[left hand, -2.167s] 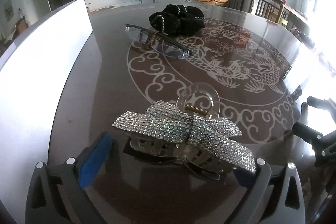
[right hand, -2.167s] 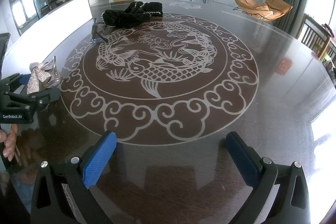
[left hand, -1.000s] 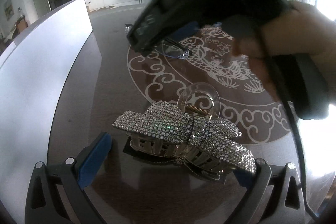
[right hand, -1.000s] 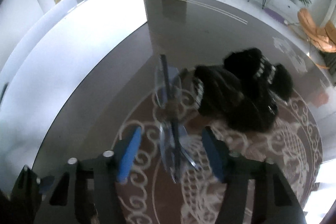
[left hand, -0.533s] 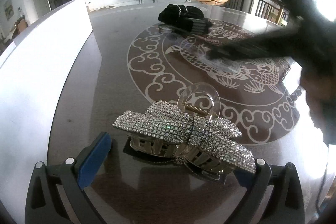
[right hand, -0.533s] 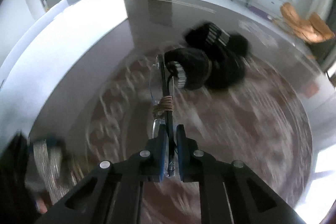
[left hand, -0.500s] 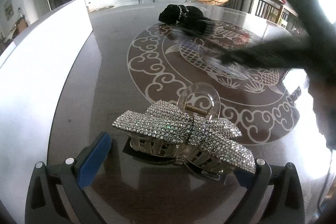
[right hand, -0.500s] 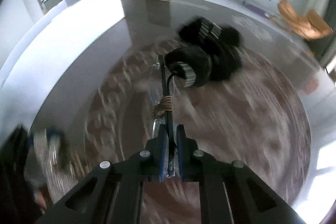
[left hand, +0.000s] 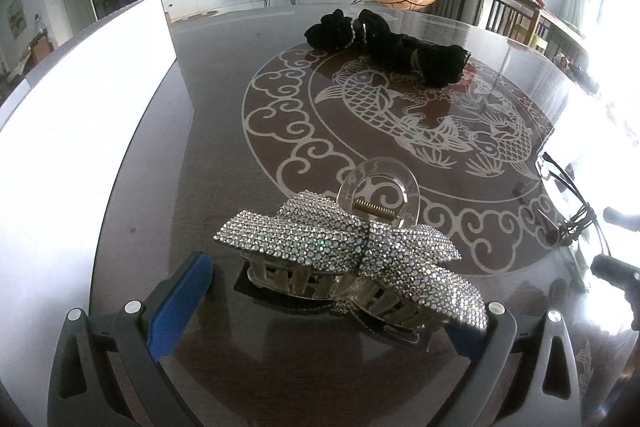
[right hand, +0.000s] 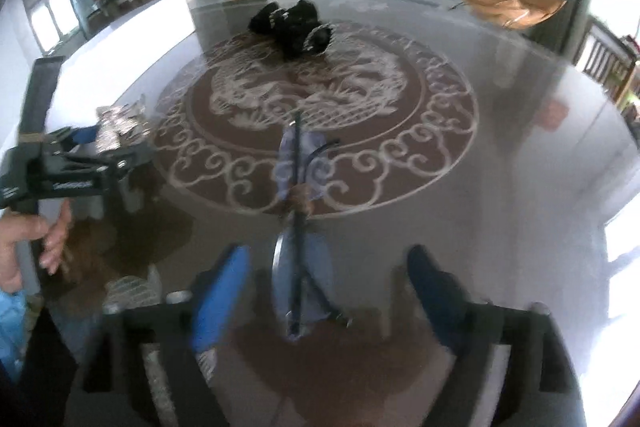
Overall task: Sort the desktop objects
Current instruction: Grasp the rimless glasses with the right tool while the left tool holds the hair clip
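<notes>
Moved: the rimless glasses [right hand: 298, 227] have left their spot beside the black scrunchies [left hand: 384, 41] at the far side of the desk [left hand: 224, 147] and now lie folded near the front edge, between the right gripper's 2 blue pads.
Right gripper [right hand: 326, 291]: spread wide, released from the glasses it was pinching half a second ago; neither pad touches them (the view is motion-blurred).
Left gripper [left hand: 324, 303]: unmoved, fingers spread wide around the rhinestone bow hair claw [left hand: 352, 251], holding nothing; whether the right-hand pad touches the bow's tip I cannot tell.
Hair claw: on the desk near the left edge, clear handle with its brass spring pointing toward the carp medallion [left hand: 400, 115].
Scrunchies: 2 or more in a dark heap on the far rim of the medallion, shifted and stretched out compared with 2.2 s ago.
Glasses in left view: only a lens edge and temple [left hand: 560, 179] show at the right edge, in glare.
White panel [left hand: 72, 131]: standing along the desk's left edge.
</notes>
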